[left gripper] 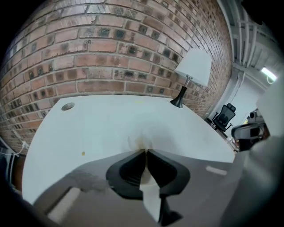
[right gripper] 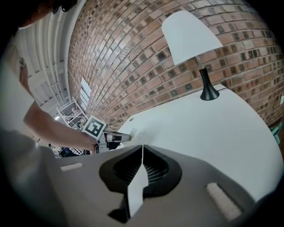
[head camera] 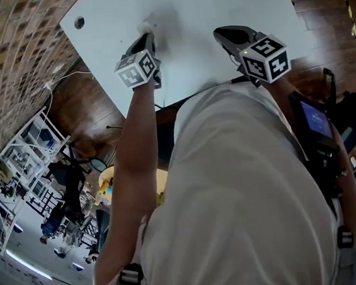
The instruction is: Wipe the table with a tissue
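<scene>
A white table [head camera: 214, 2] fills the top of the head view. My left gripper [head camera: 148, 37] is shut on a crumpled white tissue [head camera: 147, 27] and holds it down on the tabletop near the middle. In the left gripper view, the tissue [left gripper: 144, 135] bulges out just ahead of the closed jaws of the left gripper [left gripper: 145, 151], with a brownish smudge at its centre. A small yellow spot [left gripper: 83, 153] lies on the table to the left. My right gripper [head camera: 223, 34] hovers over the table's near edge; in its own view the right gripper [right gripper: 142, 146] is shut, with nothing ahead of its tips.
A black-stemmed lamp with a white shade [right gripper: 191, 35] stands at the table's far right corner against the brick wall [left gripper: 111, 48]. A round cable hole [left gripper: 68, 106] sits at the far left. An office chair [left gripper: 224, 116] stands beyond the table's right end.
</scene>
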`<state>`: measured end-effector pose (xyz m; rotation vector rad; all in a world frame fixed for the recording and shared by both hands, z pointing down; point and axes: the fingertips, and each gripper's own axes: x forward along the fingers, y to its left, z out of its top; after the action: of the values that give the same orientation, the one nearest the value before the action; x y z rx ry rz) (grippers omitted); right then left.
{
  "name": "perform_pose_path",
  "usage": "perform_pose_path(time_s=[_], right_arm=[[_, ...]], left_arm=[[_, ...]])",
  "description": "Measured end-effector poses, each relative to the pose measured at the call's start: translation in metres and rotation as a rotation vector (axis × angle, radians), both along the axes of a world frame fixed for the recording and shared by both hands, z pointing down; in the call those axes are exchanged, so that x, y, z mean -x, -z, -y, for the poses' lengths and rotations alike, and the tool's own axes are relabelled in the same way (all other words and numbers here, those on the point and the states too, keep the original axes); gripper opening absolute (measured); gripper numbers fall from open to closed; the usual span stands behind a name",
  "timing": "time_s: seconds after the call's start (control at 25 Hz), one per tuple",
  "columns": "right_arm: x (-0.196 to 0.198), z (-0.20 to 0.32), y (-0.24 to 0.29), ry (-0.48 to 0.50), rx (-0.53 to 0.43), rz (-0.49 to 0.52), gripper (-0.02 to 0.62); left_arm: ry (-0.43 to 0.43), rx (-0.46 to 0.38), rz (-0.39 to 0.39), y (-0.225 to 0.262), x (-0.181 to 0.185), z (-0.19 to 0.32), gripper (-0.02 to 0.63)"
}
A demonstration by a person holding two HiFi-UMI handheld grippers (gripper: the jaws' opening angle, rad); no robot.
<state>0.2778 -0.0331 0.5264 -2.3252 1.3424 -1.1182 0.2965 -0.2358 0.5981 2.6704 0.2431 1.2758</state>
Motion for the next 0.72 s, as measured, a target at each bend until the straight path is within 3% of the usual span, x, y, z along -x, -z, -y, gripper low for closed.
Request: perform_pose_path(time_s=[0.32, 0.72], right_arm=[[-0.01, -0.027, -0.002, -0.067, 0.001, 0.018, 0.014], [-0.013, -0.049, -0.003, -0.102, 0.003, 0.018, 0.015]], left_arm=[[-0.028, -0.137, 0.064, -0.021, -0.024, 0.008, 0.025], [-0.026, -0.211, 0.092, -0.028, -0.023, 0.0, 0.023]])
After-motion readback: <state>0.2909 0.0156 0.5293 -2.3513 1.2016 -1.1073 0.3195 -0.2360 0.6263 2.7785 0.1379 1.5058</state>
